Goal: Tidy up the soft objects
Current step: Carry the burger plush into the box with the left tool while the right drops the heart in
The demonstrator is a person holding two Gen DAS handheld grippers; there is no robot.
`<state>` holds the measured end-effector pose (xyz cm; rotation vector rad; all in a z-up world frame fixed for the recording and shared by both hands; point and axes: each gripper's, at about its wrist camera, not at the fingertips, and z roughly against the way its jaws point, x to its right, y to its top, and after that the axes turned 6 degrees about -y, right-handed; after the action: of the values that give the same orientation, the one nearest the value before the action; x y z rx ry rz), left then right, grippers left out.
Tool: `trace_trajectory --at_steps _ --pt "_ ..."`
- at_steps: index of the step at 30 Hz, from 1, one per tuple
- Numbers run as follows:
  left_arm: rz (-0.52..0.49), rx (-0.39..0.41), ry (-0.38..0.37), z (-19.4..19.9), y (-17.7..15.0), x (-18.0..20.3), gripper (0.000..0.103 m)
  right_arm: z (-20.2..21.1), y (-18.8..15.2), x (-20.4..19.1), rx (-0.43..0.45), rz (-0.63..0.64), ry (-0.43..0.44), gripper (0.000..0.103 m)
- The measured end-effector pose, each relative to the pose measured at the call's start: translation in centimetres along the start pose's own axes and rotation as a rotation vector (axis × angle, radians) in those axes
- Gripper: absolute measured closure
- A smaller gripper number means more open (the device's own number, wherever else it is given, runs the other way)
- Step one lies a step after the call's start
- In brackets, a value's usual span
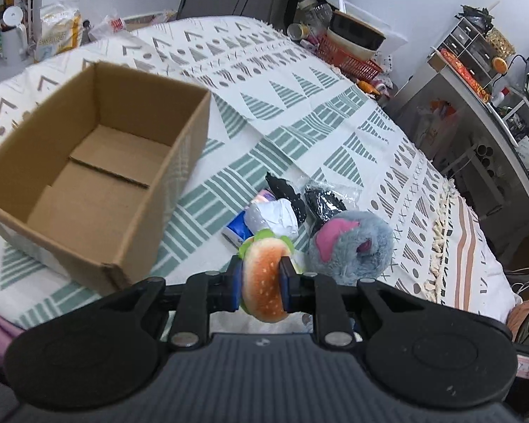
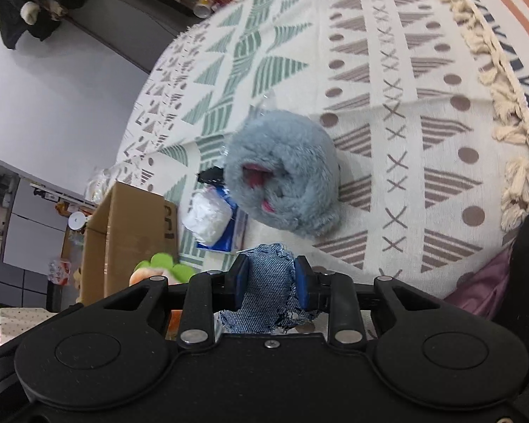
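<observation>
Now left tool (image 1: 262, 272) clamping plush burger (image 1: 264, 282), right tool (image 2: 271, 275) pinching denim scrap (image 2: 268, 282)

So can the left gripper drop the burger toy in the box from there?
Probably yes. The left gripper holds the burger toy, and the cardboard box sits open-topped and empty just to its left, with nothing between them.
</observation>
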<state>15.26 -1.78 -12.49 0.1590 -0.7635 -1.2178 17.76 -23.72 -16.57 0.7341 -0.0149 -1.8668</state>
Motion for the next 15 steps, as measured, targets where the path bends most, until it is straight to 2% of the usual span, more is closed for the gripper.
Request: trace_trajectory --at_steps 15 --pt "0.038 0.09 -0.015 5.9 2.4 -2.9 0.083 3.5 -0.5 -1.7 0.133 0.072 0.144 0.075"
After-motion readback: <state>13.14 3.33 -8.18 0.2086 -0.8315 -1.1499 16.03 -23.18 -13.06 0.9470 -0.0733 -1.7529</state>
